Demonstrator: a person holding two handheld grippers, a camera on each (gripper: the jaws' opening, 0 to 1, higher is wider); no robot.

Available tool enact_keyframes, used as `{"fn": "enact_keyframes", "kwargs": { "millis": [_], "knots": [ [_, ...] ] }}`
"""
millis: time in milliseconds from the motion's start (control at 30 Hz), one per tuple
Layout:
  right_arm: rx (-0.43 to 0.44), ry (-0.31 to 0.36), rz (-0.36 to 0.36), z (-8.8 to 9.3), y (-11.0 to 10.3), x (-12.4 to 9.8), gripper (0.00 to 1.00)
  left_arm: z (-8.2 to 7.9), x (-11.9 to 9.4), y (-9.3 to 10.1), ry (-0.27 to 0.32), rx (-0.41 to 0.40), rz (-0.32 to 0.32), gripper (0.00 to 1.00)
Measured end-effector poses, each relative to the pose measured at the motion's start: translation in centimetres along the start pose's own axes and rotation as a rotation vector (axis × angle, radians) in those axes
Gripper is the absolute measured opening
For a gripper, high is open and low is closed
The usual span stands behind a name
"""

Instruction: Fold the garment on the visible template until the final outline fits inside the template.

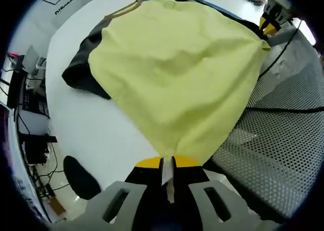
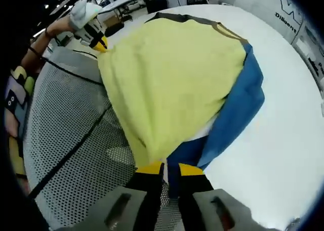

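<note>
A yellow garment (image 1: 177, 69) with black (image 1: 83, 64) and blue (image 2: 240, 104) parts is stretched between the two grippers, partly lifted off the white table (image 1: 96, 135). In the left gripper view my left gripper (image 1: 168, 165) is shut on a corner of the yellow cloth. The right gripper (image 1: 271, 21) shows at the far corner, pinching the cloth there. In the right gripper view my right gripper (image 2: 171, 168) is shut on the hem where yellow meets blue. The left gripper (image 2: 96, 39), held by a gloved hand, grips the far corner.
A grey perforated mat (image 2: 66, 140) with black lines lies under the garment's near edge; it also shows as the mesh surface (image 1: 283, 135). Cables and equipment (image 1: 30, 104) sit past the table's edge. A dark oval object (image 1: 81, 178) lies on the table.
</note>
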State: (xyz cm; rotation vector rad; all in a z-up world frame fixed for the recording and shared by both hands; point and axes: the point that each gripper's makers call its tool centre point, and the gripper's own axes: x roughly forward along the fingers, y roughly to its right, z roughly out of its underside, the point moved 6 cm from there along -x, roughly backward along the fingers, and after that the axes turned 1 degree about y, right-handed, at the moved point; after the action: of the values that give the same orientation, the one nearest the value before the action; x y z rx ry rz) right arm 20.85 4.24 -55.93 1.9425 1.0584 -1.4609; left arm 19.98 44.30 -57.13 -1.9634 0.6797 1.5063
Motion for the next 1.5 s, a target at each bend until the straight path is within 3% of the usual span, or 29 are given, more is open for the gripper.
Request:
{"fn": "enact_keyframes", "kwargs": {
  "millis": [67,267,300,333,500,633,867,967,1033,1200,1267,1300,1367,1500],
  "knots": [
    [-0.02,0.034,0.04,-1.0,1.0,-0.4,0.1,-0.6,-0.3,-0.4,0.008,-0.001,0.0,0.15],
    [0.033,0.165,0.171,-3.7,3.6,-0.4,0.15,-3.4,-0.2,-2.0,0.129,-0.031,-0.056,0.16],
    [0.056,0.194,0.181,-4.1,3.9,-0.2,0.15,-3.9,-0.1,-1.9,0.144,0.003,-0.042,0.17],
    [0.069,0.214,0.184,-4.5,4.1,0.0,0.14,-4.3,0.2,-1.8,0.159,0.037,-0.019,0.17],
    [0.065,0.35,0.2,-6.3,4.7,1.1,0.13,-6.2,0.9,-2.3,0.214,0.026,-0.062,0.18],
    [0.131,0.381,0.249,-7.2,6.3,1.3,0.12,-7.7,1.6,-3.4,0.281,0.02,-0.121,0.2],
    [0.216,0.396,0.251,-8.8,8.3,2.3,0.09,-9.5,2.5,-5.7,0.387,-0.031,-0.201,0.18],
    [0.226,0.512,0.282,-10.3,9.4,2.7,0.1,-10.3,3.1,-6.3,0.439,-0.058,-0.173,0.2],
    [0.256,0.486,0.271,-10.3,9.7,3.4,0.09,-10.5,3.3,-6.8,0.438,-0.067,-0.179,0.21],
    [0.249,0.425,0.324,-10.4,10.6,5.1,0.13,-11.5,4.1,-8.1,0.506,-0.119,-0.215,0.18],
    [0.239,0.421,0.325,-10.7,10.6,5.5,0.13,-12.1,4.3,-8.6,0.534,-0.052,-0.249,0.14],
    [0.235,0.418,0.327,-10.7,10.7,5.6,0.12,-12.3,4.5,-8.8,0.55,-0.058,-0.26,0.14],
    [0.216,0.427,0.347,-10.9,11.1,5.9,0.1,-12.6,4.8,-9.2,0.563,-0.135,-0.236,0.16],
    [0.182,0.426,0.372,-11.2,11.5,6.0,0.0,-13.1,5.4,-10.4,0.554,-0.112,-0.27,0.15]
  ]
}}
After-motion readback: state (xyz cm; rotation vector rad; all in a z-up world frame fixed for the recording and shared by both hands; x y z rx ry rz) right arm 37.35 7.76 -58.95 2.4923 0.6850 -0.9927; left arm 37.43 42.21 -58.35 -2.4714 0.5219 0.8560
